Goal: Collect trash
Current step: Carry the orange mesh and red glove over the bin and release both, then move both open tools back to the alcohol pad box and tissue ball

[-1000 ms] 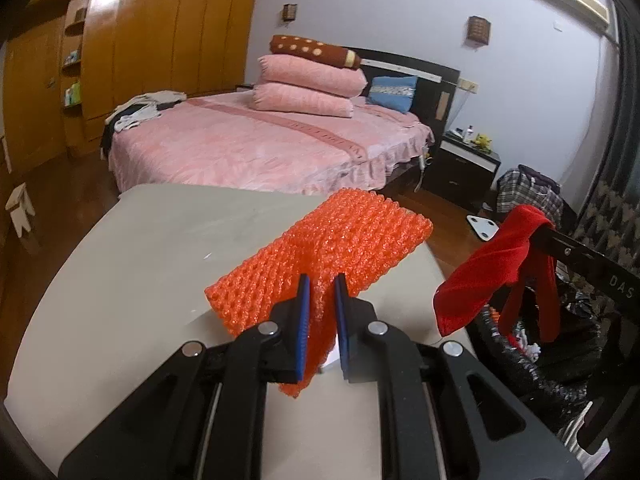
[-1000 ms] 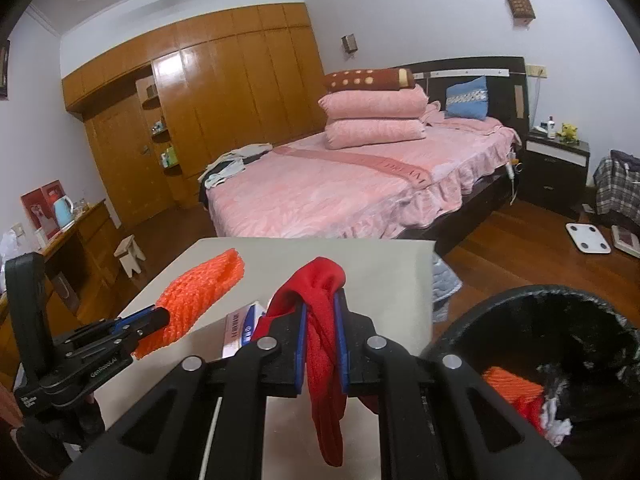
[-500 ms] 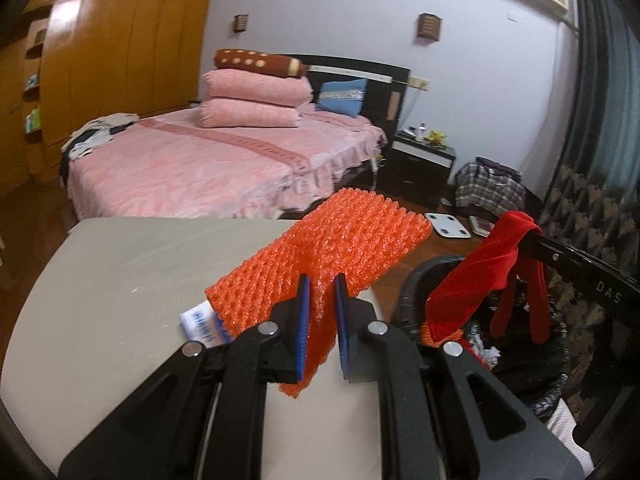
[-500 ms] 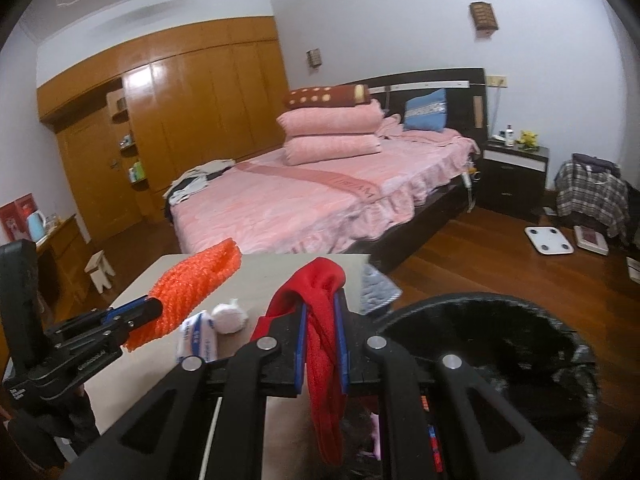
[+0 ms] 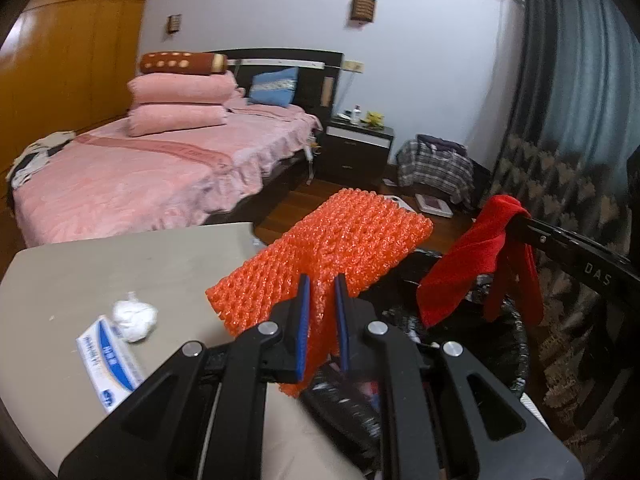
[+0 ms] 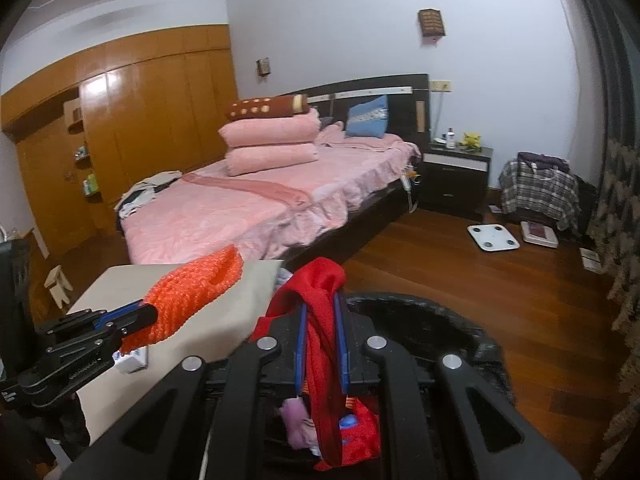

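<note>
My left gripper [image 5: 321, 322] is shut on an orange foam net [image 5: 328, 246] and holds it over the near rim of the black-lined trash bin [image 5: 504, 332]. It also shows in the right wrist view [image 6: 192, 292]. My right gripper [image 6: 321, 340] is shut on a red cloth [image 6: 320, 320] that hangs over the bin's opening [image 6: 432, 320]; the cloth also shows in the left wrist view [image 5: 476, 256]. Coloured trash lies inside the bin.
On the beige table [image 5: 100, 272] lie a crumpled white tissue [image 5: 134, 316] and a blue-and-white packet [image 5: 108, 364]. Behind stand a pink bed [image 6: 256, 200], a nightstand [image 6: 456, 176], a white scale [image 6: 494, 237] on the wood floor and a curtain at the right.
Both grippers have swung right from over the table to over the bin, each still holding its item. The tissue and the packet have come into view on the table.
</note>
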`<state>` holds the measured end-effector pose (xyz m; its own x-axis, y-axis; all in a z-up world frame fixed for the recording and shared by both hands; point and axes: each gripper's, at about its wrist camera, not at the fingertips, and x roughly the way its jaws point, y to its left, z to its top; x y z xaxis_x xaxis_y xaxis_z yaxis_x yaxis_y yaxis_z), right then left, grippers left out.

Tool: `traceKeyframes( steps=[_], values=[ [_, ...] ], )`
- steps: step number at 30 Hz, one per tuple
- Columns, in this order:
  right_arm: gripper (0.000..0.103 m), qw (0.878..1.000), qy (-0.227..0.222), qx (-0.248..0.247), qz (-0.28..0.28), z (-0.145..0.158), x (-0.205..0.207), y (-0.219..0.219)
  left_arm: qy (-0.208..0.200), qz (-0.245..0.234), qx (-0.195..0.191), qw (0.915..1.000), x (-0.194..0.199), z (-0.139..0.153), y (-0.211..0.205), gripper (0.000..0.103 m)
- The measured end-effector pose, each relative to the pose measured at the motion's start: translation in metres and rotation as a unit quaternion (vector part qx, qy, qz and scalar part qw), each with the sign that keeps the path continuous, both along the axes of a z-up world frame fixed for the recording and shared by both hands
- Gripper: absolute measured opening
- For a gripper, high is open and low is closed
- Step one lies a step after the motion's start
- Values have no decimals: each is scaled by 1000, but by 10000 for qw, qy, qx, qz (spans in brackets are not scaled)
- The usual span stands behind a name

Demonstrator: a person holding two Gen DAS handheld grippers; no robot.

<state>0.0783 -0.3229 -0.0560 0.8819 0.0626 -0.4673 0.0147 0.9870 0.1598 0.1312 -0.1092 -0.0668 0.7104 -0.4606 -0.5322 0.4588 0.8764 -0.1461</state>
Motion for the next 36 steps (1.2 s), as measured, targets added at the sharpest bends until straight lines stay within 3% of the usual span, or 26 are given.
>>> traceKeyframes(
  steps=[16,18,20,22,26,31,36],
  values=[
    [13,9978,270,22,-605,-27,-9,-63,203,-776,27,9968,13,-23,-88,11],
    [14,9975,336,15,-625,-32,-8,-67,302,-902,21,9955,16,-28,-95,16],
    [22,9969,422,-18,-670,-36,-7,-68,370,-951,-12,9948,17,-32,-97,26],
    [42,9964,537,-40,-659,-43,-7,-69,463,-990,-34,9940,19,-37,-97,47],
    [55,9958,627,-66,-666,-52,-11,-68,521,-919,13,9944,18,-44,-85,54],
    [95,9956,494,-43,-801,-52,-17,-62,392,-534,73,9978,13,-41,-54,74],
    [97,9975,348,34,-618,-47,-13,-43,209,48,139,9997,5,-31,-12,81]
  ],
)
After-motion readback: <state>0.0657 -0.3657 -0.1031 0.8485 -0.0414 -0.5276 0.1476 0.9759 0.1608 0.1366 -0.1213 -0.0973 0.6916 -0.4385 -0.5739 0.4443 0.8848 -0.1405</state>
